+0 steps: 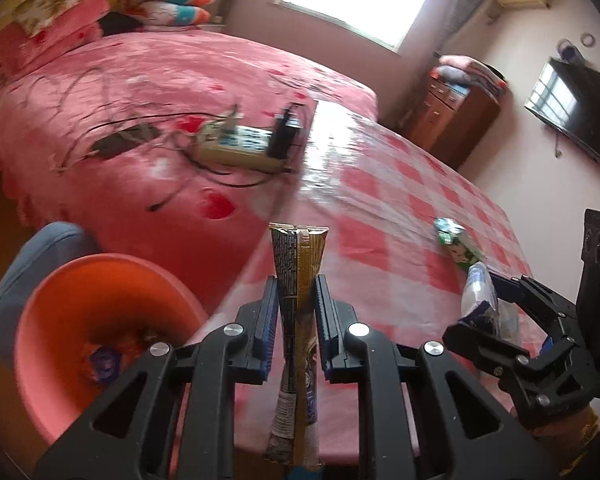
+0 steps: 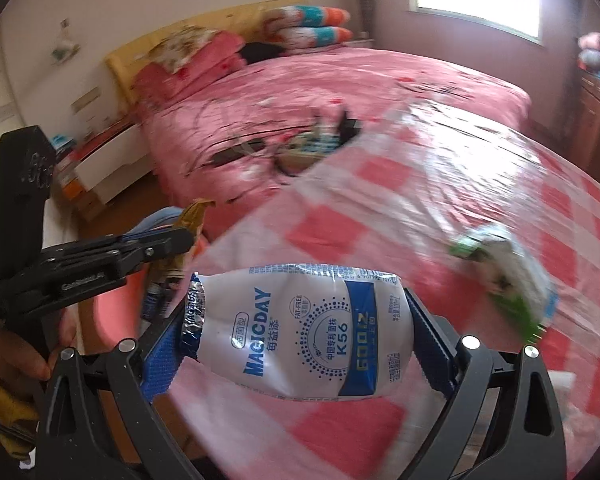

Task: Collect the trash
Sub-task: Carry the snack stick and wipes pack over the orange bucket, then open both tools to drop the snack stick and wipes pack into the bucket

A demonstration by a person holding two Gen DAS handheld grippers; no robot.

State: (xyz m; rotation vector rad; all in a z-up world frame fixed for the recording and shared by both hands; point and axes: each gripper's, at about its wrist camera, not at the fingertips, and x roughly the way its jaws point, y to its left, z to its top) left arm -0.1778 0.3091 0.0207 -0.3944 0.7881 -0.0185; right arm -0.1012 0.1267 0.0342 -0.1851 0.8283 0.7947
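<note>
My left gripper (image 1: 297, 292) is shut on a long gold and black snack wrapper (image 1: 298, 264) that stands upright between its pads, above the near edge of the checked table (image 1: 380, 184). An orange bin (image 1: 100, 312) sits low at the left, just beside the left gripper, with some wrappers inside. My right gripper (image 2: 300, 320) is shut on a white and blue drink pouch (image 2: 300, 328) held crosswise. In the left wrist view the right gripper (image 1: 496, 296) shows at the right with the pouch (image 1: 478, 292). A crumpled green and white carton (image 1: 454, 242) lies on the table.
A pink bed (image 1: 140, 92) stands behind the table, with a power strip (image 1: 236, 144), a black plug and cables on it. A wooden cabinet (image 1: 456, 116) and a wall television (image 1: 572, 116) are at the right. A blue seat (image 1: 28, 268) sits behind the bin.
</note>
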